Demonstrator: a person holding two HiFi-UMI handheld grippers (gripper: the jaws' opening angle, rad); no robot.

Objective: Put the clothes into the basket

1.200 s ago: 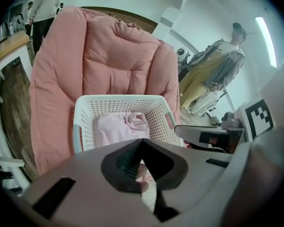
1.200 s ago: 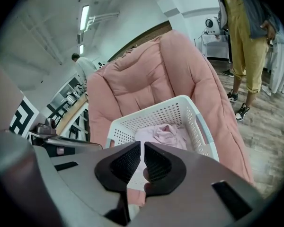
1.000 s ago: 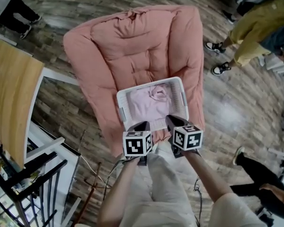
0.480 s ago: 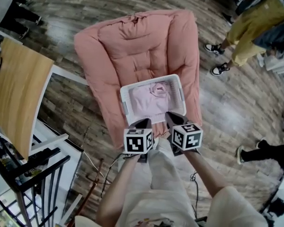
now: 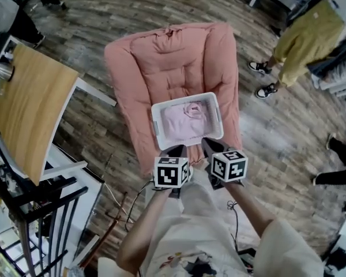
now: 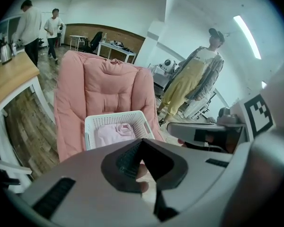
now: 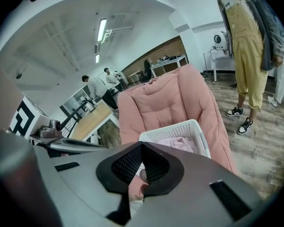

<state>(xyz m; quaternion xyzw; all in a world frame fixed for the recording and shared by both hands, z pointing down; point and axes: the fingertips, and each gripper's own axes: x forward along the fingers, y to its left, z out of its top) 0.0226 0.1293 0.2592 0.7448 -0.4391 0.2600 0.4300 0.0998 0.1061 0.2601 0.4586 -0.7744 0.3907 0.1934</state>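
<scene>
A white slatted basket [image 5: 157, 126] sits on the seat of a pink cushioned chair [image 5: 173, 62]. A pale pink garment [image 5: 184, 120] lies folded inside it. Both grippers hang side by side just short of the basket's near rim, close to my body. My left gripper [image 5: 175, 151] is shut and holds nothing. My right gripper [image 5: 209, 145] is shut and empty too. In the left gripper view the basket [image 6: 114, 119] and the garment [image 6: 114, 132] show beyond the shut left gripper [image 6: 142, 143]. The right gripper view has the basket [image 7: 175, 131] past the shut right gripper [image 7: 142, 148].
A wooden tabletop [image 5: 23, 108] stands to the left, with a black railing [image 5: 34, 212] below it. A person in yellow overalls [image 5: 300, 39] stands right of the chair. Other people's legs show at the frame edges. The floor is wood plank.
The chair and basket now look smaller and farther away, as the view has pulled back. Both grippers stay together near my body. People in the background have shifted.
</scene>
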